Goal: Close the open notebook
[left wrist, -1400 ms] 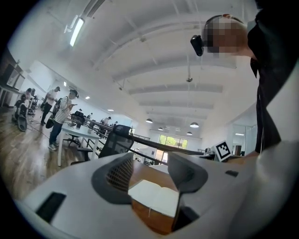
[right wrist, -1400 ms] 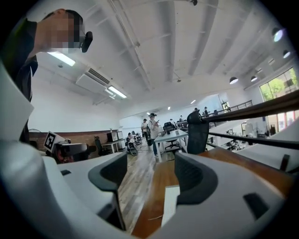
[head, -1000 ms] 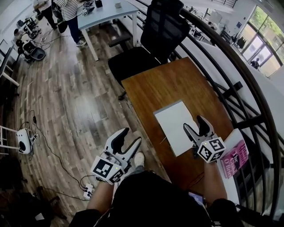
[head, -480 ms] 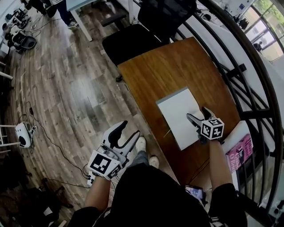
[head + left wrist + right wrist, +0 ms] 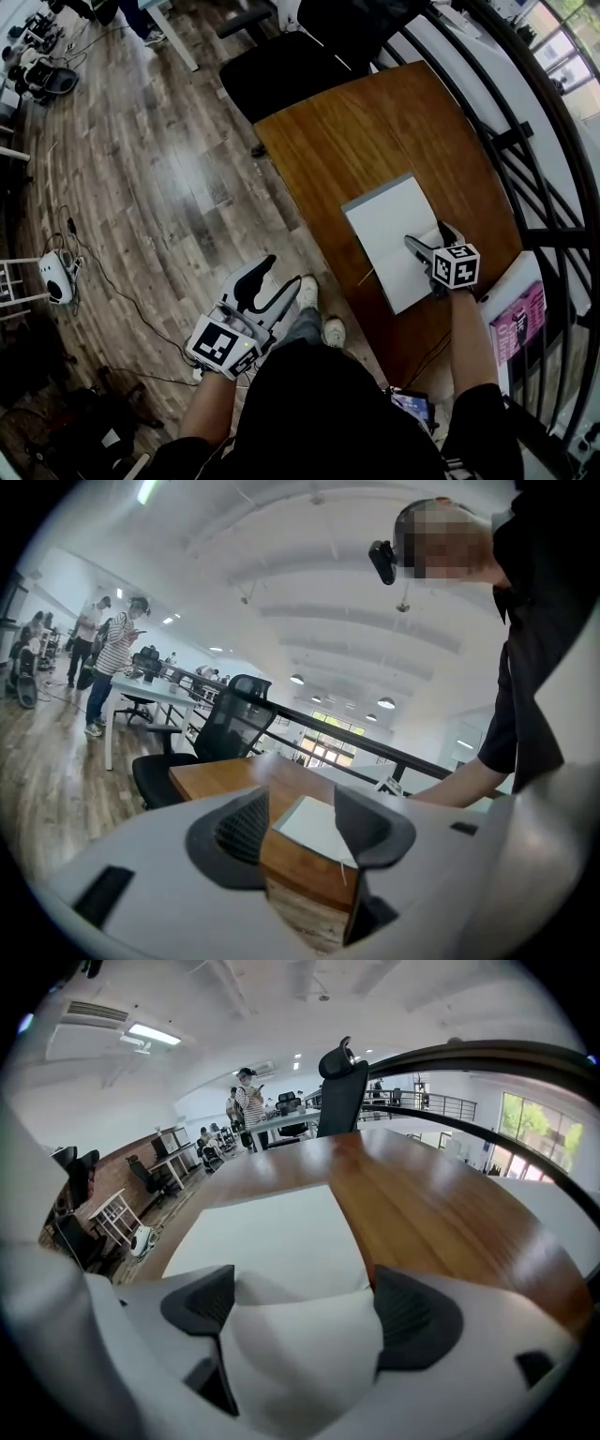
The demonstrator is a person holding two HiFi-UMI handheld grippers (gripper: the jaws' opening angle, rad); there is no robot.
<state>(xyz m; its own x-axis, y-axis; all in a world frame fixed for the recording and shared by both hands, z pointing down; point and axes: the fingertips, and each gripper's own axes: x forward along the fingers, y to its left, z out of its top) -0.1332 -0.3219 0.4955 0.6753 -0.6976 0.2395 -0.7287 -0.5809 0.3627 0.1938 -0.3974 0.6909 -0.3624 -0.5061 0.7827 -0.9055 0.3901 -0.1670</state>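
A: What is the right gripper [image 5: 429,236] doing?
B: Its jaws are just opening wide around the near page [image 5: 408,281] — not pinching. The notebook [image 5: 394,225] is lying open on the table's [image 5: 375,122] near right.
A: Next?
B: Likely pinching and flipping that page. The left gripper [image 5: 281,272] is hanging open — empty.

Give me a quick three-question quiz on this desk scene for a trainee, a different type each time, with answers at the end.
1. True or false: the notebook on the wooden desk is already closed.
2. What shows between the jaws of the right gripper? A) a pen B) a white notebook page C) nothing
3. Fill in: at the desk's far end stands a black office ____.

Key
1. False: it lies open.
2. B: the jaws have just been opening and stand wide apart over the page, not clamping it.
3. chair
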